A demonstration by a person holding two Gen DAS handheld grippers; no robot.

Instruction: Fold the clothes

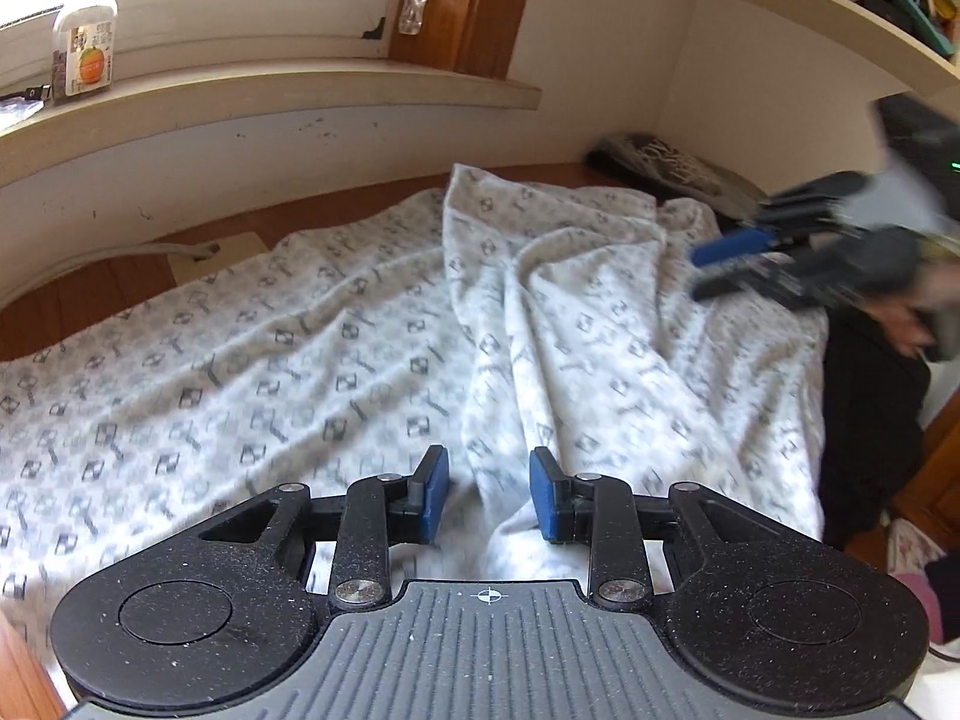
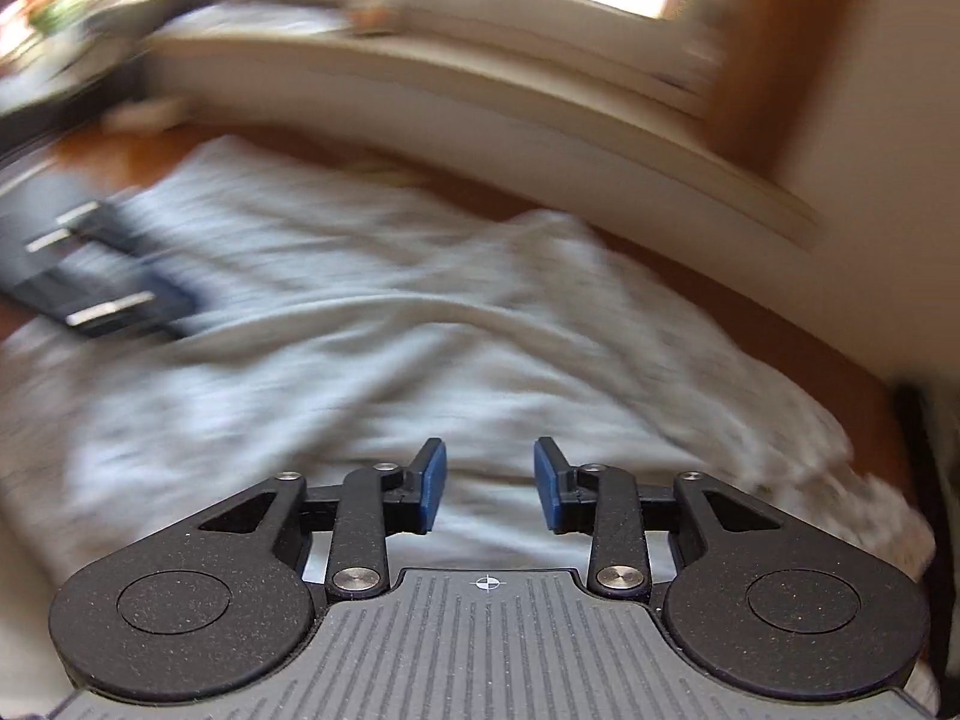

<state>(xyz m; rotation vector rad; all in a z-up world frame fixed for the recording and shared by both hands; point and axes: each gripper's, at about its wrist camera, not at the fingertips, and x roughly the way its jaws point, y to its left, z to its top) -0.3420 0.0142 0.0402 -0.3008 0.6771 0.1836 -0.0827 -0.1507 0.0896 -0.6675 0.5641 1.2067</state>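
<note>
Spreading across the wooden surface [image 1: 78,294], the patterned garment [image 1: 300,360] is shown rumpled at centre. Both the left gripper [image 1: 489,495] and right gripper [image 2: 490,486] are held partly open, empty. A jar [image 1: 84,39] is seen at eleven o'clock, a black cloth [image 1: 870,408] at three.

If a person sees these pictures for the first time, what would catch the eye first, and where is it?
First, the large white patterned garment, spread rumpled over the wooden surface and filling the middle of both views. Next, the blue pads of the left gripper, open just above the cloth with nothing between them. The right gripper comes in blurred at the right, and a jar stands on the windowsill at upper left.
</note>
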